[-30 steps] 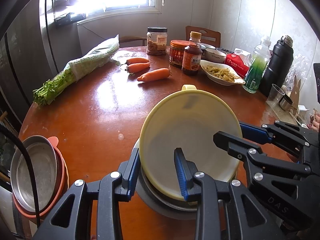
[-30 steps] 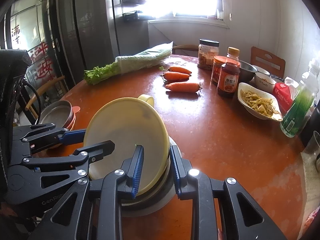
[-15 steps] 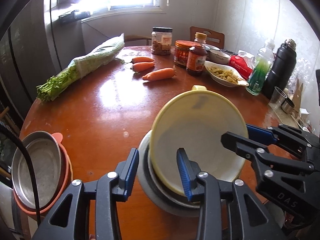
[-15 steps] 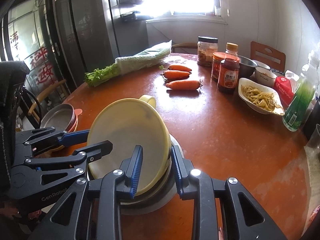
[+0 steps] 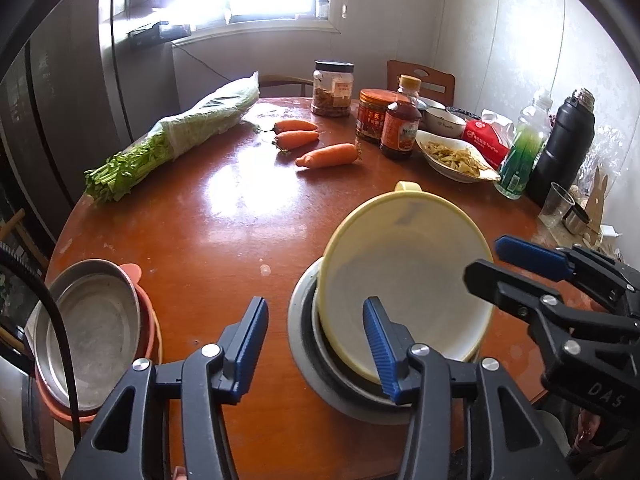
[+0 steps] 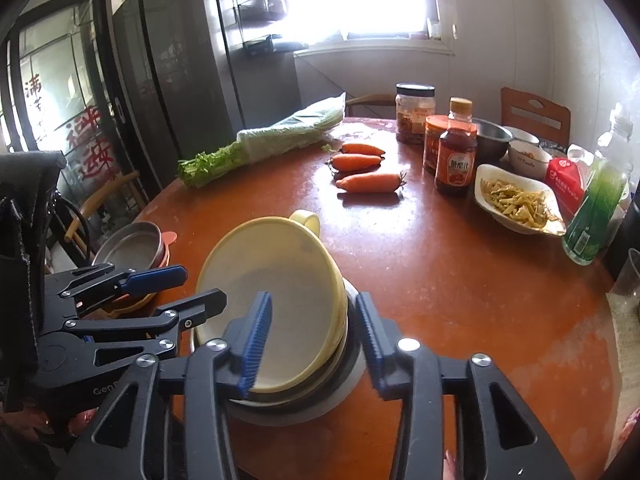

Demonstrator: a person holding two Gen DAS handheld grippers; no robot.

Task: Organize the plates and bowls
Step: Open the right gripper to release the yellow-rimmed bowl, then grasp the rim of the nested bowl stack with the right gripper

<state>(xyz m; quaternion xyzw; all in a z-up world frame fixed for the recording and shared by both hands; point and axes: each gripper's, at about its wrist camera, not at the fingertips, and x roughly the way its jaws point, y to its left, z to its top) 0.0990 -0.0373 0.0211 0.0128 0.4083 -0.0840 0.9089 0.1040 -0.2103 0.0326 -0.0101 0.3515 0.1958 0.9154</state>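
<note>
Here, tilted yellow bowl (image 5: 404,280) nested in metal dish (image 5: 316,364) near table's (image 5: 224,216) front edge. Left gripper (image 5: 316,340) spread wide, pinching nothing. Right gripper (image 6: 314,336) likewise spread, straddling bowl rim.

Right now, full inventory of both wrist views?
yellow bowl: 1, tilted in the steel bowl, table front
steel bowl: 1, grey, under the yellow
steel plate: 1, on orange dishes, left edge
carrots: 3, orange, centre
greens: 1 bagged bundle, far left
jars: 2, far side
sauce bottle: 1, brown
food dish: 1, white, right
green bottle: 1
flask: 1, black
left tongs: open
right tongs: open, straddling the yellow bowl's rim
</note>
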